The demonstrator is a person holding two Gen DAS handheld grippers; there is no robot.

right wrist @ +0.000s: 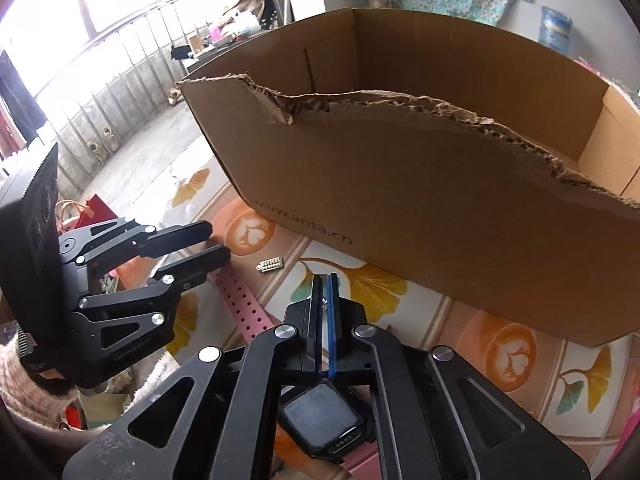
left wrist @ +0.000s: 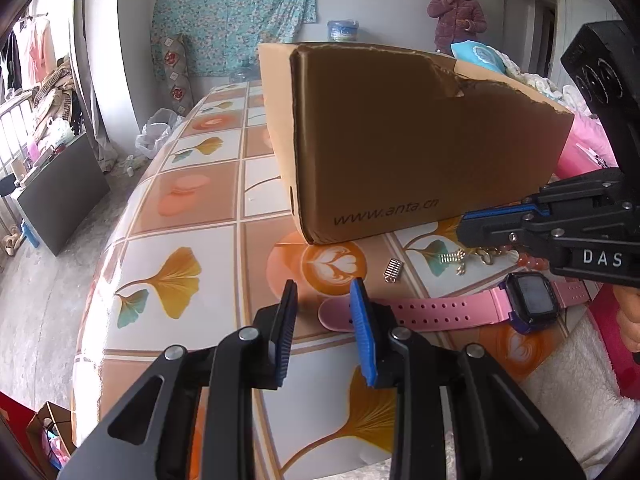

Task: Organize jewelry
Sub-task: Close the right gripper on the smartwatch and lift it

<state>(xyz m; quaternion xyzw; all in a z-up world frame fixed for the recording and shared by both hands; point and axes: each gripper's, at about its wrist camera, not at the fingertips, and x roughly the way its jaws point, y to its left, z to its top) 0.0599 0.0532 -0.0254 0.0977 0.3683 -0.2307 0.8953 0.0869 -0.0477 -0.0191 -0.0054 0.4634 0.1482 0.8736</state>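
Observation:
A pink-strapped watch (left wrist: 532, 300) lies flat on the patterned table in front of an open cardboard box (left wrist: 400, 140). My left gripper (left wrist: 323, 284) is open. Its fingers straddle the free end of the strap (left wrist: 334, 316), and the blue-padded finger (left wrist: 362, 320) crosses over the strap. My right gripper (right wrist: 325, 278) is shut above the watch face (right wrist: 318, 420); a small glint shows between its pads, but I cannot tell what it is. In the left wrist view it (left wrist: 462, 226) hovers over a gold chain (left wrist: 486, 258) and red beads (left wrist: 528, 262). A small silver charm (left wrist: 393, 270) lies near the box.
The box (right wrist: 400, 208) has a torn front wall and fills the far side of the table (left wrist: 180, 208). The table's left edge drops to the floor. A person (left wrist: 456, 12) stands at the back. White fleecy cloth (left wrist: 568, 384) lies at the near right.

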